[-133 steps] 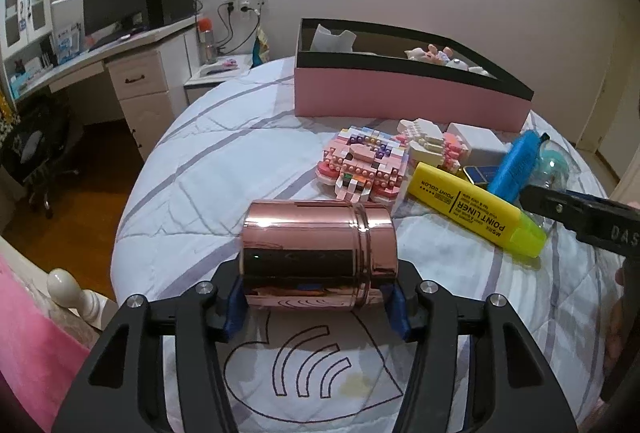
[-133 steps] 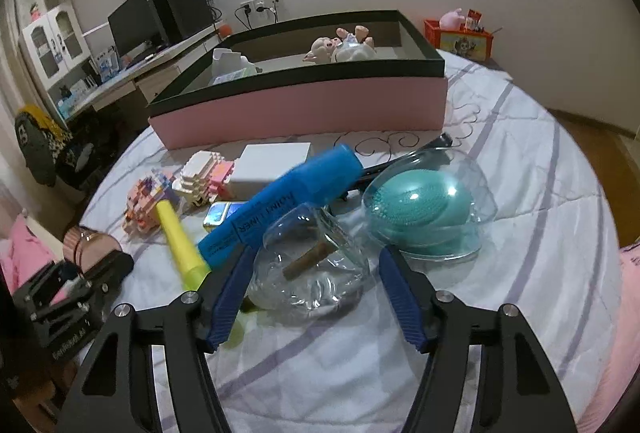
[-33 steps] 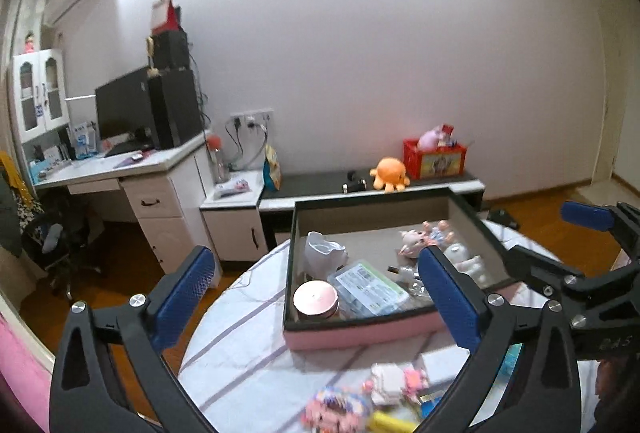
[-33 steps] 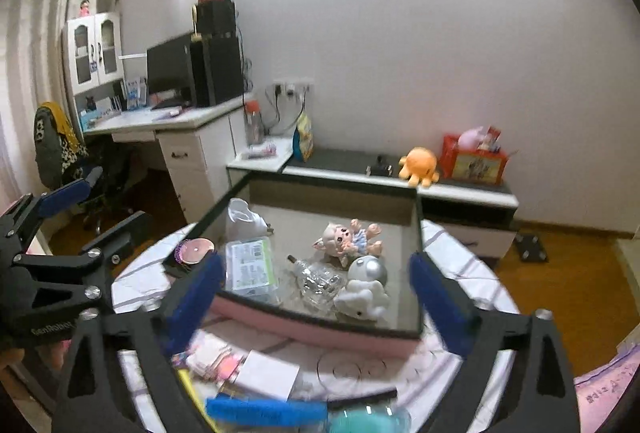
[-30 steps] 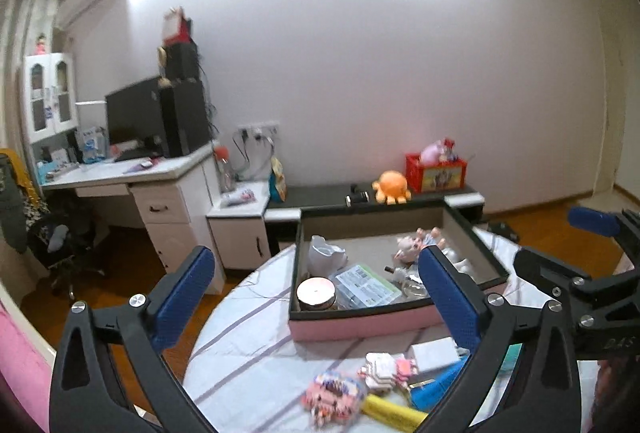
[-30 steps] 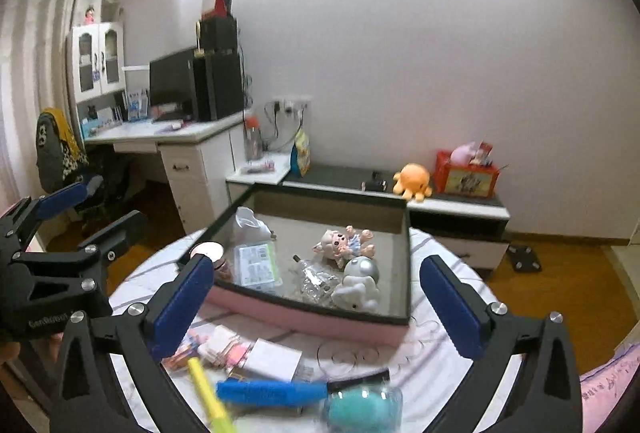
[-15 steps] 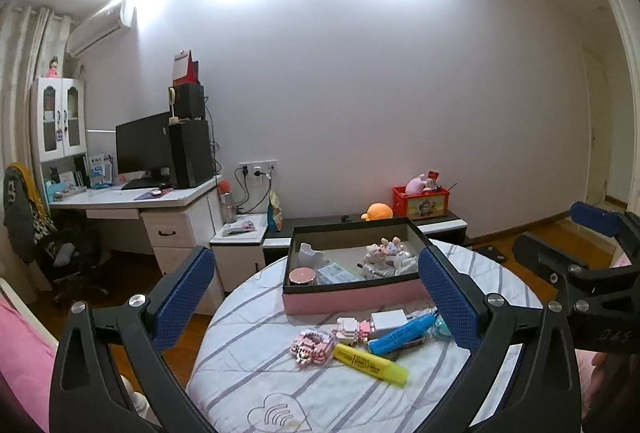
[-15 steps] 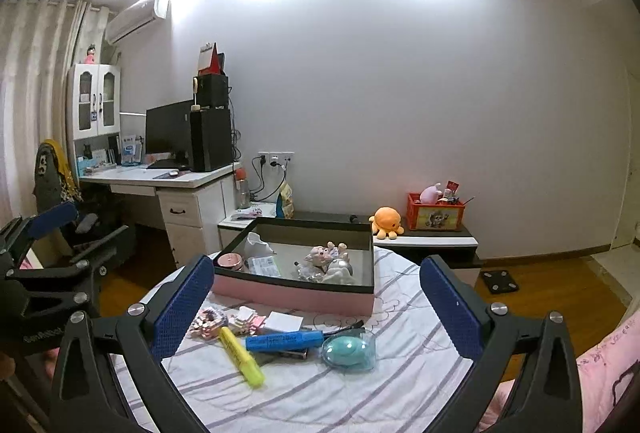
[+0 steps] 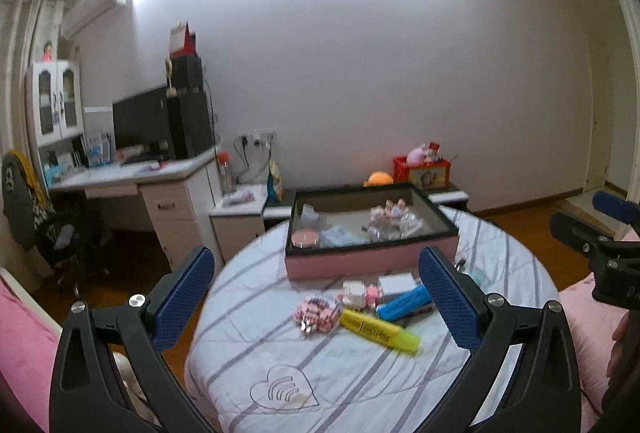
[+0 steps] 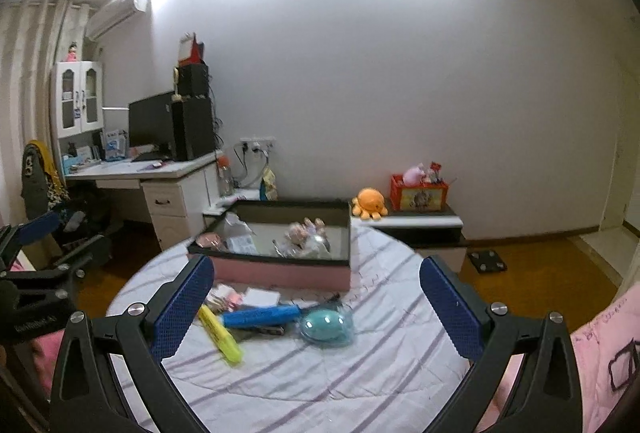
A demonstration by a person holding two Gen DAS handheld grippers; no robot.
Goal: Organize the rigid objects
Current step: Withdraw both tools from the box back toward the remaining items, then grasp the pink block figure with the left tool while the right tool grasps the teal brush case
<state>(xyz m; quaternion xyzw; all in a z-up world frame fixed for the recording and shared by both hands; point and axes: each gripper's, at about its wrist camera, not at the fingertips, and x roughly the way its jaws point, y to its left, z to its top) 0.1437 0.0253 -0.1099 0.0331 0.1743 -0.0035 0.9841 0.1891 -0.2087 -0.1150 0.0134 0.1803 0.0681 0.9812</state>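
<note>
A pink box with a black rim (image 9: 372, 265) (image 10: 280, 273) stands at the far side of the round bed. It holds a rose-gold tin (image 9: 306, 237), a clear jar, dolls and packets. In front of it lie a pink brick model (image 9: 318, 313), a yellow highlighter (image 9: 380, 327) (image 10: 220, 335), a blue highlighter (image 9: 404, 303) (image 10: 260, 315), a white box (image 10: 262, 297) and a teal egg in a clear dome (image 10: 326, 325). My left gripper (image 9: 320, 297) is open and empty, held back from the bed. My right gripper (image 10: 316, 307) is open and empty, also held back.
A striped white quilt (image 9: 360, 385) covers the round bed. A desk with a monitor (image 9: 140, 129) stands at the left. A low cabinet by the wall carries an orange plush (image 10: 370, 203) and a red crate (image 10: 418, 191). Pink bedding lies at both sides.
Both grippers have pulled back and away from the box, then come a little nearer again. The tin and the clear jar, held 4.4 s ago, lie in the box. Both grippers stay open.
</note>
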